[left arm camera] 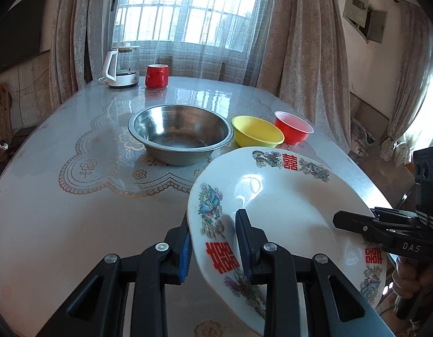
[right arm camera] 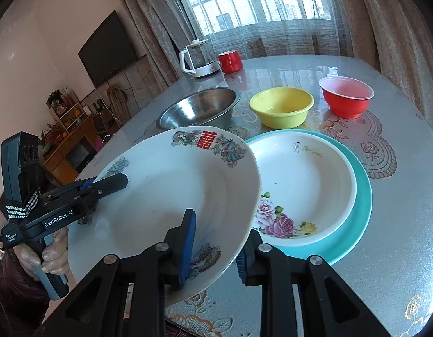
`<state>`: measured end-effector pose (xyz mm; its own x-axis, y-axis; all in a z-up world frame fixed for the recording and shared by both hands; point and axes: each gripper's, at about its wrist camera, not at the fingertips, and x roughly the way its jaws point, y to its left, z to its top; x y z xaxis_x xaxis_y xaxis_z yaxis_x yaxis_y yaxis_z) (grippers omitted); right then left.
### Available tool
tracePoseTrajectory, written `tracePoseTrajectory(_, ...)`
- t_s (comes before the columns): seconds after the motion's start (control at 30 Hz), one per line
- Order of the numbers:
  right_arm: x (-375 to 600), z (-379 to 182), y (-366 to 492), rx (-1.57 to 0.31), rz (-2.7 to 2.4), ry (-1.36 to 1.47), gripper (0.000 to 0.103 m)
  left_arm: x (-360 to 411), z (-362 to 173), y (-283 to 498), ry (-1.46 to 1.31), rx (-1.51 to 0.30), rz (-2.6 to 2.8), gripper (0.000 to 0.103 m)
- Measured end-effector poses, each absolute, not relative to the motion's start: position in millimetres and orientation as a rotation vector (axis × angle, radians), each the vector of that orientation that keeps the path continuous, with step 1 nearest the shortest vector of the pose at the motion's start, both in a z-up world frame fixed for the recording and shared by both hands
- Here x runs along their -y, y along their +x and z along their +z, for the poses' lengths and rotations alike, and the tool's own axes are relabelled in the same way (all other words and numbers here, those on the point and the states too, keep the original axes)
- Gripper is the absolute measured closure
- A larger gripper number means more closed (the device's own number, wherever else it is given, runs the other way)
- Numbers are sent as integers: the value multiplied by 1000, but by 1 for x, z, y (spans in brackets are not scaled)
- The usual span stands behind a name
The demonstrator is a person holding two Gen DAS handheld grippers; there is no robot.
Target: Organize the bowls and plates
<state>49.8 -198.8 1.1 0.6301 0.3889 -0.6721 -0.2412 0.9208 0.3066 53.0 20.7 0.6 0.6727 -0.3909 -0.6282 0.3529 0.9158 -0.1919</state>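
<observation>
Plates are numbering three: a white phoenix plate (right arm camera: 171,196) with red double-happiness marks is hanging tilted above the table (right arm camera: 399,224), while a rose plate (right arm camera: 303,179) is lying stacked on a teal plate (right arm camera: 362,196) at about three o'clock from it. Bowls are also numbering three, sitting in a row at twelve o'clock beyond the plates: a steel bowl (left arm camera: 180,132), a yellow bowl (left arm camera: 257,130) and a red bowl (left arm camera: 293,127), each close beside the next. A single glass kettle (left arm camera: 122,66) and one red mug (left arm camera: 156,75) are standing side by side at the table's far edge, in front of the curtained window. The lifted plate's rim is overlapping the rose plate's left edge in the right wrist view. The left gripper (left arm camera: 215,245) is clamping the phoenix plate's rim from its nine o'clock side, and the right gripper (right arm camera: 216,248) is pinching the rim nearer five o'clock, both angling downward. A hand (right arm camera: 52,255) is wrapping around the left gripper's handle.
</observation>
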Motion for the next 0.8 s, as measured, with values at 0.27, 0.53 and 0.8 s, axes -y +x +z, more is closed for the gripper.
tracePoseTrajectory(0.27, 238, 7, 54, -796, 251, 201, 77, 24, 3, 75, -36, -738, -487, 74)
tracePoseTrajectory(0.53, 267, 2, 67, -806, 174, 194, 77, 56, -2, 93, -17, -764, -506, 74)
tracePoseTrajectory(0.8, 282, -7, 83, -826, 132, 175, 76, 76, -12, 110, -7, -794, -500, 74)
